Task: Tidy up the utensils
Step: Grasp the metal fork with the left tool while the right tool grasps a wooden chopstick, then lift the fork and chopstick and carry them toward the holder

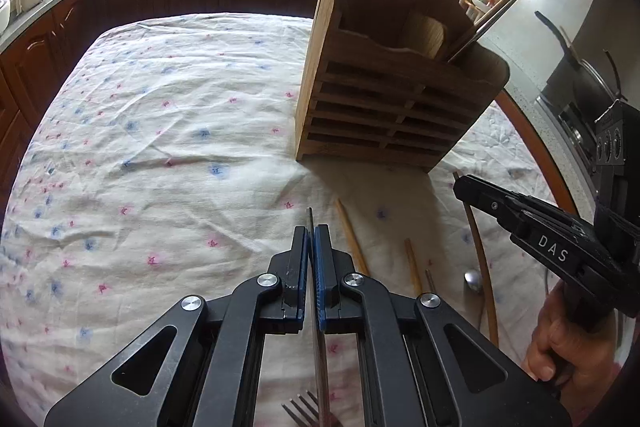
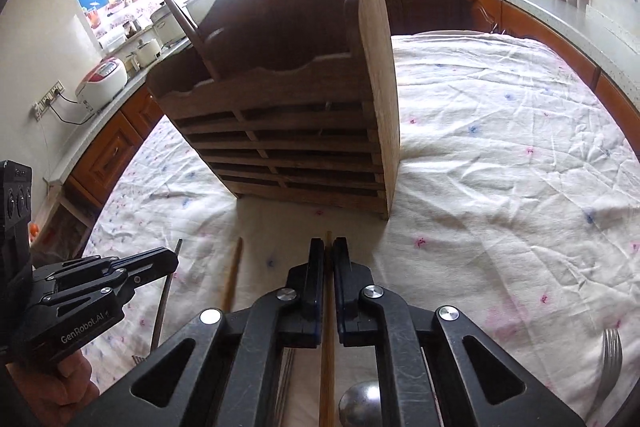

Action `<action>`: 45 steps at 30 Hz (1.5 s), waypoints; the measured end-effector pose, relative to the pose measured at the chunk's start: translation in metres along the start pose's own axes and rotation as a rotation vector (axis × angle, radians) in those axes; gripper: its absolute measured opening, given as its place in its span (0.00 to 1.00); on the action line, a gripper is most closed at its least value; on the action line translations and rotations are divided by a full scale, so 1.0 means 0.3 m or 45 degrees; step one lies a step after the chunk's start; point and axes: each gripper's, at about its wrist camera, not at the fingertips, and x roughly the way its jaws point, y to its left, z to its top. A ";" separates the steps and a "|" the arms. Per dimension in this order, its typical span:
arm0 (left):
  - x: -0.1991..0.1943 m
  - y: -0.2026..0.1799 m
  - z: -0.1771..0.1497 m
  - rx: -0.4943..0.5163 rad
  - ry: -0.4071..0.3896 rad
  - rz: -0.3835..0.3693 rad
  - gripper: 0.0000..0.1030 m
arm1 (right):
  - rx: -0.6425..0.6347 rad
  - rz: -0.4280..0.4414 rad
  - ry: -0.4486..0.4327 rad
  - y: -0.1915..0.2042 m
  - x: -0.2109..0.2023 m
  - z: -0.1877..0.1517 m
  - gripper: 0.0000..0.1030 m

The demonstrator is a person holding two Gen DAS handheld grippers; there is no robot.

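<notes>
Both grips made, transfer to the holder next, by the look of it. Left gripper (image 1: 311,247) clamped nearly flat on the thin metal handle of a fork (image 1: 316,379), tines showing low between the linkage arms, handle tip poking just past the blue pads. Right gripper (image 2: 329,259) likewise pinched shut, on a light wooden chopstick (image 2: 328,359) running straight back under the mechanism, tip just clear of the fingertips. Wooden utensil holder (image 2: 304,131) standing upright ahead on the floral tablecloth (image 1: 160,131), slatted front facing both cameras, a few sticks and handles already leaning out of its top compartments. Still lying loose on the cloth: a second chopstick (image 2: 234,275) just beside the held one, a spoon (image 2: 360,403) under the right gripper, another fork (image 2: 610,359) off to the right, a curved dark-handled utensil (image 1: 482,267) near the right-hand tool. Next move likely a raise above the scalloped front rim, then a tilt toward vertical so each piece drops end-first into an open compartment. Worth watching: long ends catching on the rim or on the sticks already inside, and a thin handle pivoting between the pads during the tilt. Which compartment suits which piece, not possible to tell from here.
</notes>
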 end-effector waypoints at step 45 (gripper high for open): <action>-0.637 0.028 -0.125 -0.057 -0.454 -0.104 0.00 | -0.045 0.107 -0.499 0.185 -0.558 -0.010 0.04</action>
